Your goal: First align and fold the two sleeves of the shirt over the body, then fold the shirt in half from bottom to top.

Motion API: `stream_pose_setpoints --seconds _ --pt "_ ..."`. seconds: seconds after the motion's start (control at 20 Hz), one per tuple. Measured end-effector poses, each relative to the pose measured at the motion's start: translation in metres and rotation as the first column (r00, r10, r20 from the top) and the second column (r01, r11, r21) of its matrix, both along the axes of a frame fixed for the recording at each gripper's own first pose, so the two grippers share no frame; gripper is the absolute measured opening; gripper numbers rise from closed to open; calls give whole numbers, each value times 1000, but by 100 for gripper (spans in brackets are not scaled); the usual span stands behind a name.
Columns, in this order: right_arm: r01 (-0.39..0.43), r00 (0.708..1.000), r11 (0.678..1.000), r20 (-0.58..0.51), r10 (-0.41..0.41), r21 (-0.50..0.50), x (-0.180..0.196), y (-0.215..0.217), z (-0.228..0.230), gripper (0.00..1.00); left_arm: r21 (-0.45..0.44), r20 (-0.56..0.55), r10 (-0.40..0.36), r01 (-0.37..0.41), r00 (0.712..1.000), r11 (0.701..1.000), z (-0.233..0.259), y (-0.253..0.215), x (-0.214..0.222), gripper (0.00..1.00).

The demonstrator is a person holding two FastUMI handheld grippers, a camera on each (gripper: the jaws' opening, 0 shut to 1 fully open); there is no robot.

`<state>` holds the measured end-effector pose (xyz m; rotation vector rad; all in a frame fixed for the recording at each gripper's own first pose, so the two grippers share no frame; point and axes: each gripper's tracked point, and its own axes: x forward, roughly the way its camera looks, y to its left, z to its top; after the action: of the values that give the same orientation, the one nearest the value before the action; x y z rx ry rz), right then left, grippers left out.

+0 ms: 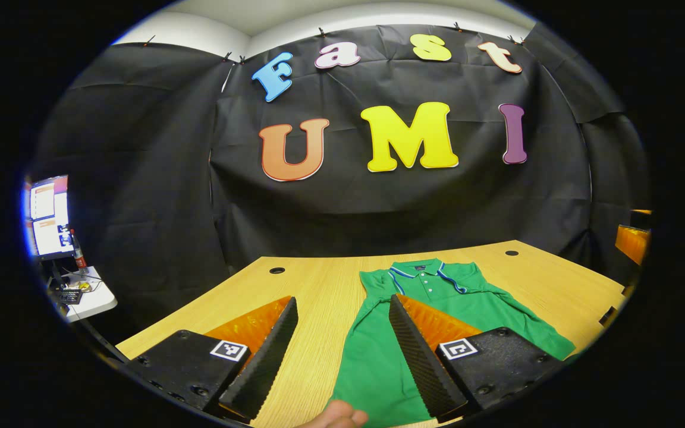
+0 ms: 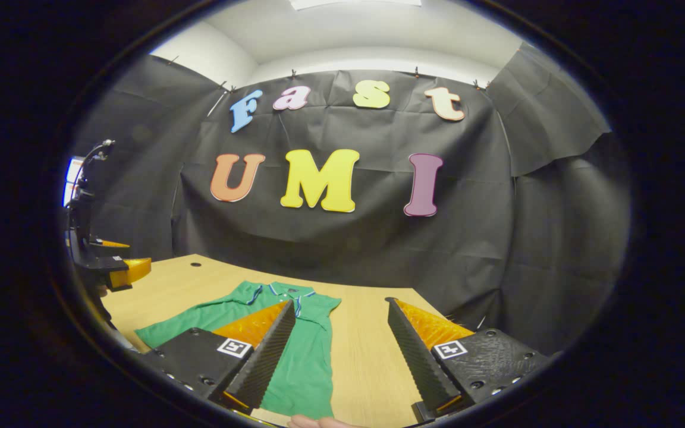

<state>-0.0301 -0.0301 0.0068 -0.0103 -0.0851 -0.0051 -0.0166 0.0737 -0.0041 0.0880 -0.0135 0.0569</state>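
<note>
Shirt [image 1: 378,356]: green, short-sleeved, with a striped collar [image 1: 426,268] and a buttoned placket; it is laid flat on the table [image 1: 319,285], collar toward the black cloth wall. In the left gripper view it is seen right of centre, one sleeve [image 1: 527,327] spread out to the right. In the right gripper view the shirt [image 2: 313,356] is seen left of centre, a sleeve [image 2: 188,324] stretched out to the left.

Table: light wood grain, with round holes [image 1: 277,270] near the far edge.

Left gripper [image 1: 342,309]: held above the near part of the table, fingers spread wide apart, nothing gripped between them. Its right finger [image 1: 420,356] is seen over the shirt's body, its left finger [image 1: 265,356] over bare wood. The same gripper [image 2: 116,267] is seen at the left edge of the right gripper view, above the table's side.

Right gripper [image 2: 339,312]: held above the table, fingers spread wide apart, nothing held. Its left finger [image 2: 262,356] is seen over the shirt, its right finger [image 2: 417,356] over bare wood.

Monitor [image 1: 48,217]: lit, placed on a small white side table [image 1: 90,297] at the far left of the left gripper view.

A fingertip [image 1: 336,416] is seen at the bottom edge of the left gripper view.
</note>
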Motion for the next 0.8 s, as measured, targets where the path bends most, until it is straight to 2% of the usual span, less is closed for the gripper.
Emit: stream_pose_setpoints --seconds 0.15,0.3,0.45,0.8 --pt "-12 1000 1000 -18 12 13 4 3 -6 96 3 -10 7 -7 1000 1000 -10 4 0 100" --pt "-44 998 999 -39 44 16 7 10 -21 96 -43 -69 13 -16 998 999 -38 8 5 100" --pt "-41 994 999 -101 40 -3 10 11 -56 95 -72 -145 -2 -8 989 997 -73 9 9 100" --pt "-89 955 994 -288 66 -68 4 31 -155 96 -41 -242 -33 24 970 999 -142 4 -6 100"
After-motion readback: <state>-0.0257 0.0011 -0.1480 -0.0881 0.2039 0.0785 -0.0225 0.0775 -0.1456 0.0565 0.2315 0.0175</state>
